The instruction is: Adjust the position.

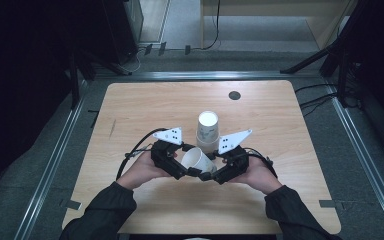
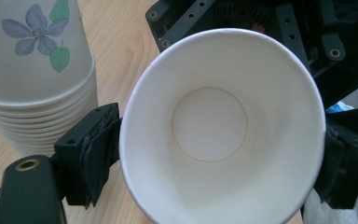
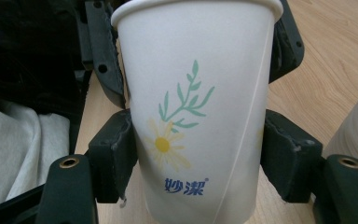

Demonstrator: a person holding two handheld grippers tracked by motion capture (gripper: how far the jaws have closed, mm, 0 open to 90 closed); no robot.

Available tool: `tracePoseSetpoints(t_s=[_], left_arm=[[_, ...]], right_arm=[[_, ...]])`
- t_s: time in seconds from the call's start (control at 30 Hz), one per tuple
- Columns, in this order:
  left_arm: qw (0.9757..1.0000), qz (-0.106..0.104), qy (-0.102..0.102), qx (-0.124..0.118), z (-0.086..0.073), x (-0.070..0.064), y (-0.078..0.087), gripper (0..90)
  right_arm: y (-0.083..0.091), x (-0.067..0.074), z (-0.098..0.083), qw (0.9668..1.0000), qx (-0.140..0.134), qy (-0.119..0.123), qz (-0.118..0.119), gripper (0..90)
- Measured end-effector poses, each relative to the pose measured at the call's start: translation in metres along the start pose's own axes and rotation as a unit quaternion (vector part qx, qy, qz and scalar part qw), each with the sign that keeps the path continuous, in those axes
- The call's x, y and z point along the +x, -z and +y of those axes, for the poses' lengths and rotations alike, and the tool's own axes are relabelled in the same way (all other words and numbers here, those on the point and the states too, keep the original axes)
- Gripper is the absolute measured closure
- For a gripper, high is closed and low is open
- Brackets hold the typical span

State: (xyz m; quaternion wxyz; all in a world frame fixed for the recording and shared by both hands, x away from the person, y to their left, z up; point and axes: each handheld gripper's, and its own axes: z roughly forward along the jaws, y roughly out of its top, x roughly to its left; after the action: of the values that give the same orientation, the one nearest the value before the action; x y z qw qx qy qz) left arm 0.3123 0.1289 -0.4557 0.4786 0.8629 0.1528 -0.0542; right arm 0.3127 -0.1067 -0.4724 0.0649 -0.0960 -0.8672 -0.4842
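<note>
High view has you holding one paper cup (image 1: 198, 159) on its side above the table (image 1: 130, 110), just before the cup stack (image 1: 207, 131), your right gripper (image 1: 211, 175) clamping its body and your left gripper (image 1: 186, 172) straddling its rim, grip uncertain.

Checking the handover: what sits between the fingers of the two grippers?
A single white paper cup, held sideways above the table. The high view shows it between the left gripper and right gripper.

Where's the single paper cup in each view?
High view: paper cup on its side, low centre, between both grippers.
Left gripper view: centre, mouth toward camera.
Right gripper view: centre, printed side.
Shared landmark: stack of cups, beside it.
</note>
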Motion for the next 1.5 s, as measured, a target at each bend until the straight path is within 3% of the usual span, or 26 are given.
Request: tracePoseSetpoints(t_s=[0.07, 0.2, 0.4, 0.47, 0.7, 0.9, 1.1, 1.27, 1.5], left_arm=[[1.0000, 0.000, -0.005, -0.002, 0.000, -0.001, 0.000, 21.3], [0.9999, 0.002, -0.010, -0.002, 0.001, -0.002, 0.002, 23.4], [0.9999, 0.005, -0.012, 0.003, 0.002, -0.002, 0.004, 24.3], [0.9998, 0.014, -0.016, 0.000, 0.003, -0.003, 0.006, 24.4], [0.9994, 0.032, -0.011, -0.003, 0.004, 0.001, 0.023, 24.5], [0.9981, 0.060, -0.007, 0.012, 0.004, 0.006, 0.037, 24.5], [0.9965, 0.078, -0.002, 0.030, 0.001, 0.012, 0.045, 24.5], [0.9945, 0.094, 0.003, 0.046, -0.002, 0.017, 0.050, 24.5], [0.9928, 0.106, 0.018, 0.052, -0.007, 0.026, 0.061, 24.5]], right_arm=[[0.000, -0.001, 0.000, 1.0000, 0.003, -0.003, -0.003, 33.4], [0.000, -0.001, -0.001, 1.0000, 0.000, -0.002, -0.001, 33.6], [0.000, -0.001, 0.001, 0.9999, 0.000, -0.010, 0.002, 32.0], [-0.002, -0.001, 0.000, 0.9998, 0.014, -0.013, 0.007, 27.3], [0.002, -0.001, -0.003, 0.9994, 0.028, -0.015, -0.010, 23.6], [0.010, -0.002, -0.008, 0.9979, 0.030, -0.013, -0.057, 20.8], [0.016, -0.002, -0.016, 0.9937, 0.023, -0.028, -0.106, 20.7], [0.022, 0.000, -0.019, 0.9935, 0.022, -0.024, -0.109, 19.4], [0.031, -0.003, -0.027, 0.9876, 0.027, -0.038, -0.150, 19.8]])
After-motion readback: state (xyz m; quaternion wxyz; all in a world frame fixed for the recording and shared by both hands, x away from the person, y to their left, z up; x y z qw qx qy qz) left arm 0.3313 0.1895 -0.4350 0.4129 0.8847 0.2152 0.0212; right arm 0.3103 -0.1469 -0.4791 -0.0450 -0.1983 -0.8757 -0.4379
